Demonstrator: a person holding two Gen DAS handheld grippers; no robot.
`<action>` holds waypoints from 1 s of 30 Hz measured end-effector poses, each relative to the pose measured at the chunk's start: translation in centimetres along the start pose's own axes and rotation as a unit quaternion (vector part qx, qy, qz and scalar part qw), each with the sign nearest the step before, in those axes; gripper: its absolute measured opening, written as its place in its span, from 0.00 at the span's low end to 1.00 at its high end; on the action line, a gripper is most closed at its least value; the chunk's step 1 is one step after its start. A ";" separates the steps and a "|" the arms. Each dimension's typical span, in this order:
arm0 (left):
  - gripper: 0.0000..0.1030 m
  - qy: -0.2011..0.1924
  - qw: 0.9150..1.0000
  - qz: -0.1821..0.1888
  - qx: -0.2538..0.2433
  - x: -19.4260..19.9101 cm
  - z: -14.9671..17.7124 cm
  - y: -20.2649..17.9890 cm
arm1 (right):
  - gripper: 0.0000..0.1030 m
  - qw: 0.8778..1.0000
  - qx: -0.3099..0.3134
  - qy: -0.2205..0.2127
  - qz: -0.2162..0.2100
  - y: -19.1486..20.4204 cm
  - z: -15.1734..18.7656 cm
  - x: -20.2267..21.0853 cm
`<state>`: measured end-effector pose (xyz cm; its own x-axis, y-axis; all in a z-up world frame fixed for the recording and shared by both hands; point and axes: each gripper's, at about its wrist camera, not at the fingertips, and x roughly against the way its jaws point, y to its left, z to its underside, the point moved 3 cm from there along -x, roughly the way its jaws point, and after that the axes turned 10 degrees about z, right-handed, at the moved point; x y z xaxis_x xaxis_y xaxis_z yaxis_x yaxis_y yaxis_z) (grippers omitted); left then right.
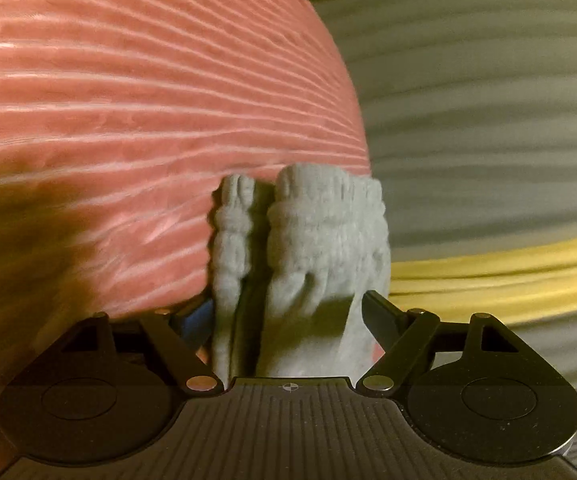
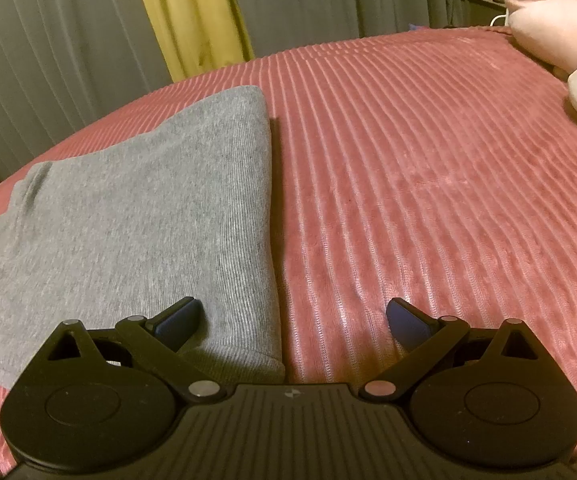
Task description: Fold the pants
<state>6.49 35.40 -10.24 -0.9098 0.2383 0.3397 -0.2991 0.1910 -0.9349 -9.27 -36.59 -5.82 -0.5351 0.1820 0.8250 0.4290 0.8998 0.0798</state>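
Note:
The grey knit pants (image 2: 128,208) lie folded flat on the red ribbed bedspread (image 2: 428,160), their folded edge running up the middle of the right wrist view. My right gripper (image 2: 294,312) hovers open over that edge, one finger above the cloth and the other above the bedspread. In the left wrist view a bunched, ribbed end of the pants (image 1: 320,232) stands up between the fingers of my left gripper (image 1: 288,308). The wad fills the gap between the jaws, which are shut on it. The background there is blurred.
Grey curtains (image 2: 48,40) with a yellow panel (image 2: 192,12) hang behind the bed. A pink plush toy (image 2: 560,28) sits at the far right corner of the bedspread. The bed's edge (image 1: 352,100) curves past the left gripper, with curtain (image 1: 488,120) beyond.

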 end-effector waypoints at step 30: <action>0.22 0.053 0.976 0.012 -0.211 2.3 1.9 -8.4 | 0.96 1.000 -0.006 -0.006 0.021 0.5 0.0 0.3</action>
<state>6.38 32.52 -1.84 -0.8739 0.3399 0.3476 -0.1125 0.5541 -0.8248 -9.24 -36.08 -5.53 -0.5252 0.2245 0.8209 0.4599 0.8865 0.0518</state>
